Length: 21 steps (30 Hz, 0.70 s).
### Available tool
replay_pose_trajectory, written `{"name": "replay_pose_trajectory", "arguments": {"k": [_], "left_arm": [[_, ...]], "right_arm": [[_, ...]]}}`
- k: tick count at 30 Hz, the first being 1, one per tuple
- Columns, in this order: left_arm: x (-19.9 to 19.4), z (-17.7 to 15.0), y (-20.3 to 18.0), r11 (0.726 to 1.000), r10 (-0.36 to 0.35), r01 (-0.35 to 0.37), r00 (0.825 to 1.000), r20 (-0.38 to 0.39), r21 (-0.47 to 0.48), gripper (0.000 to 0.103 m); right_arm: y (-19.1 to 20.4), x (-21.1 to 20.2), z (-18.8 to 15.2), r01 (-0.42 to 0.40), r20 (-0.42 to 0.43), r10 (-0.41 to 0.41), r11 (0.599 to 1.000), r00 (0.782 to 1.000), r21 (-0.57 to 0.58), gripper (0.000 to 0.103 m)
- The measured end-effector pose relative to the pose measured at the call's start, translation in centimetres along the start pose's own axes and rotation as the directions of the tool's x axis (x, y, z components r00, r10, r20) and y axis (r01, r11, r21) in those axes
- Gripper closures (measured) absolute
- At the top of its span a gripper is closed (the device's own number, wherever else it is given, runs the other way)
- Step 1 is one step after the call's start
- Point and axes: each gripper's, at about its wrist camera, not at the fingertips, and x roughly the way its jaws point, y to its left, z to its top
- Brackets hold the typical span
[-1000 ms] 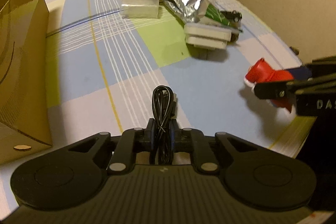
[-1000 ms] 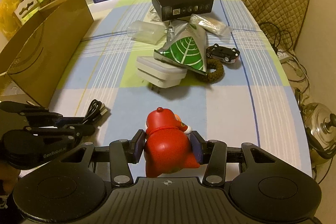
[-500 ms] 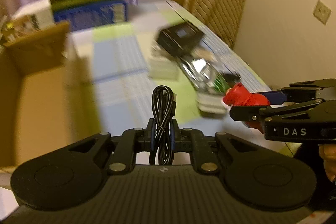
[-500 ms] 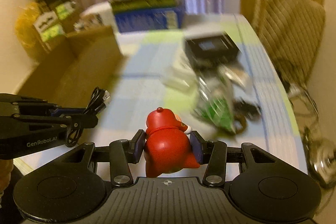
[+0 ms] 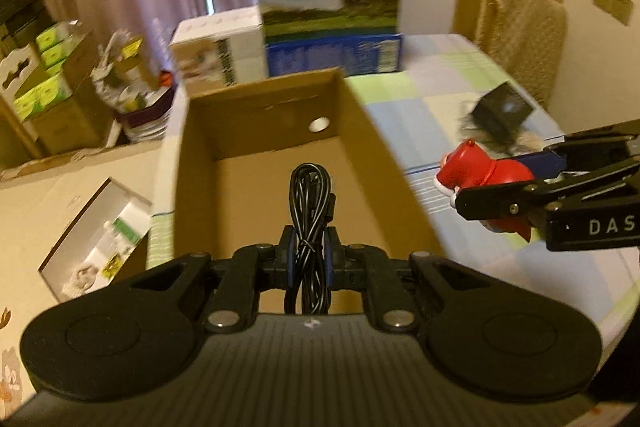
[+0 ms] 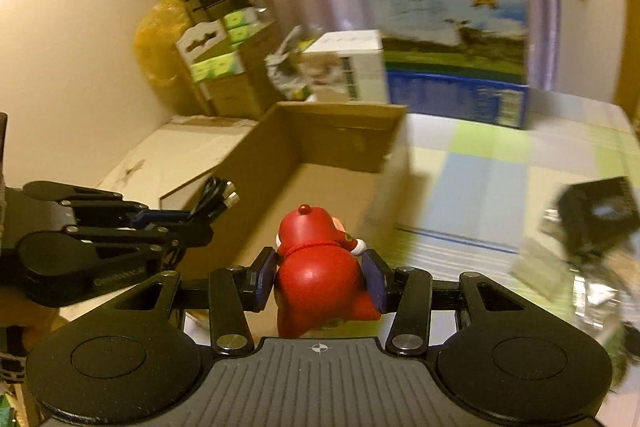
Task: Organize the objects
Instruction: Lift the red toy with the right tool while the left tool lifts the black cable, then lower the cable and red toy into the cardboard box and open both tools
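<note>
Left tongs (image 5: 308,259): clamped on cable (image 5: 310,199), above box (image 5: 280,155) near edge.
Right tongs (image 6: 320,277): clamped on red toy (image 6: 320,267), box at 11 o'clock.
Risk: tongs may collide over the box; toy could drop outside.

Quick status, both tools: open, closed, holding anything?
Left tool: closed on the coiled black cable.
Right tool: closed on the red toy figure.

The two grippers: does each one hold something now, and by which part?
The left gripper pinches a coiled black cable near the bundle's lower end. The right gripper clamps a red toy figure by the sides of its body.
</note>
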Motion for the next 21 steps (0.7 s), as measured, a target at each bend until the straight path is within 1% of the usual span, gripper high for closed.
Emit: {"name": "replay_pose_trajectory", "arguments": {"k": [6, 9, 14, 16, 18, 21], "left_arm": [[1.9, -1.3, 3.0, 1.0, 0.008, -0.009, 0.999, -0.034, -0.027, 0.093], [3.0, -2.0, 3.8, 0.999, 0.001, -0.003, 0.999, -0.047, -0.039, 0.093], [4.3, -2.7, 4.0, 0.999, -0.024, 0.021, 0.998, -0.059, -0.05, 0.092], [4.5, -2.8, 4.1, 0.998, -0.018, 0.015, 0.999, -0.049, -0.055, 0.091], [4.6, -2.9, 4.3, 0.998, -0.013, 0.01, 0.999, -0.044, -0.07, 0.086], [4.3, -2.9, 4.8, 0.995, -0.014, 0.011, 0.999, -0.031, -0.095, 0.085]], "right_arm": [[1.8, 4.5, 0.2, -0.033, -0.049, 0.033, 0.999, 0.998, 0.006, 0.059], [1.7, 6.1, 0.0, -0.022, -0.073, 0.023, 1.0, 0.997, 0.015, 0.059], [1.4, 7.7, -0.3, -0.013, -0.09, 0.016, 0.999, 0.996, 0.034, 0.059], [1.3, 8.1, -0.3, -0.006, -0.095, 0.01, 0.999, 0.995, 0.034, 0.059], [1.3, 8.3, -0.4, -0.006, -0.103, 0.01, 0.999, 0.995, 0.035, 0.059], [1.3, 8.4, -0.7, -0.001, -0.103, 0.005, 0.999, 0.995, 0.036, 0.059]]}}
